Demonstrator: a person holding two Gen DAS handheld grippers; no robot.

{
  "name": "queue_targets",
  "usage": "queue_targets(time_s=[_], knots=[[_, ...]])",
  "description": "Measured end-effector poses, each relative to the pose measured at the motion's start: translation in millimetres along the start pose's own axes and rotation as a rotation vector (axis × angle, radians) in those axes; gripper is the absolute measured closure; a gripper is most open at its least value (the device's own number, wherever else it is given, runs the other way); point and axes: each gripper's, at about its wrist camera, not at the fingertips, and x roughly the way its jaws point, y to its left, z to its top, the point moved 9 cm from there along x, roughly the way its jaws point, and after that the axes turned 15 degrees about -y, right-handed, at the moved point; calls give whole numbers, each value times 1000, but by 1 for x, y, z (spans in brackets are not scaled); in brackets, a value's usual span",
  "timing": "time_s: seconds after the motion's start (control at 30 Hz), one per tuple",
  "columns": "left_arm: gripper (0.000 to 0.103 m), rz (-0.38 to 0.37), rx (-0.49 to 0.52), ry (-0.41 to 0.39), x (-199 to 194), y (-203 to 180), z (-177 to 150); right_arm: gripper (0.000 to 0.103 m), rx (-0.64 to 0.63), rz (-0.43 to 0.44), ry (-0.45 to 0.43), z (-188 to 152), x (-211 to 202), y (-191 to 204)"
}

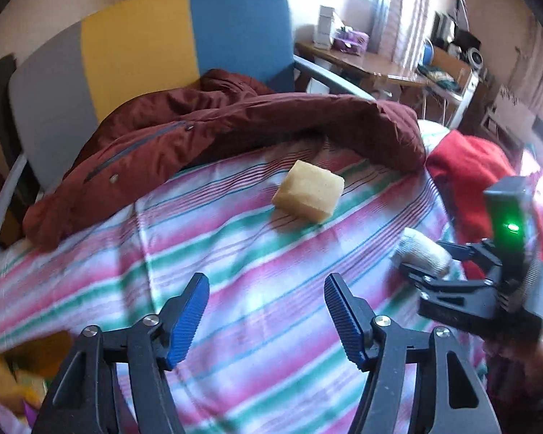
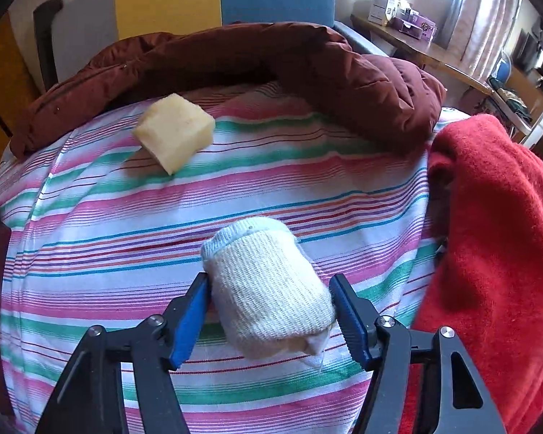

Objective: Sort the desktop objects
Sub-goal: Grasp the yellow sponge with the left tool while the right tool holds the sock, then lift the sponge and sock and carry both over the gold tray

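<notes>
A yellow sponge block (image 1: 308, 195) lies on the striped sheet (image 1: 235, 289), ahead of my left gripper (image 1: 267, 291), which is open and empty above the sheet. The sponge also shows in the right wrist view (image 2: 174, 132) at the upper left. My right gripper (image 2: 271, 291) is closed around a rolled white sock (image 2: 267, 289), both blue pads touching its sides. In the left wrist view the right gripper (image 1: 425, 262) shows at the right with the sock (image 1: 421, 251) between its fingers.
A maroon jacket (image 1: 217, 126) lies across the back of the sheet. A red cloth (image 2: 495, 235) is piled at the right. A padded headboard (image 1: 144, 47) stands behind. A cluttered desk (image 1: 380, 65) is at the far right. Yellow items (image 1: 14, 379) sit at the lower left.
</notes>
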Motion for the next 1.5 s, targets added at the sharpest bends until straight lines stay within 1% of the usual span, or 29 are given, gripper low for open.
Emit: queue_targets(time_s=[0.23, 0.27, 0.37, 0.43, 0.5, 0.57, 0.77, 0.8, 0.83, 0.9, 1.03, 1.17, 1.27, 1.37, 1.5], knots=[[38, -45, 91, -3, 52, -24, 20, 36, 8, 24, -7, 2, -2, 1], [38, -48, 123, -14, 59, -29, 25, 36, 8, 27, -9, 3, -2, 1], [35, -71, 192, -28, 77, -40, 33, 36, 9, 29, -13, 5, -5, -1], [26, -94, 227, -31, 88, -47, 36, 36, 12, 24, -18, 6, -6, -2], [24, -113, 263, -26, 98, -54, 37, 36, 22, 25, -22, 8, -6, -4], [20, -112, 296, -20, 110, -57, 37, 36, 31, 28, -24, 8, -6, -6], [19, -81, 326, 10, 140, -58, 35, 36, 21, 32, -12, 5, -4, -2], [19, -83, 323, 24, 144, -58, 33, 36, 19, 30, -10, 4, -4, -1], [24, -77, 320, 43, 150, -57, 29, 36, 16, 28, -7, 4, -3, -1], [37, -60, 301, 68, 159, -53, 24, 36, 15, 30, -2, 4, -2, 0], [43, -67, 253, 53, 153, -49, 22, 36, -1, 32, 3, 3, 2, 2], [44, -45, 225, 41, 129, -42, 18, 36, -20, 58, 0, 3, 2, 9], [44, -15, 189, 32, 106, -35, 14, 36, -41, 89, -12, 3, -1, 17], [44, 43, 178, 5, 81, -29, 9, 36, -66, 116, -1, -1, -1, 25], [44, 67, 110, -10, 47, -23, -3, 36, -100, 166, 1, -5, -3, 41]])
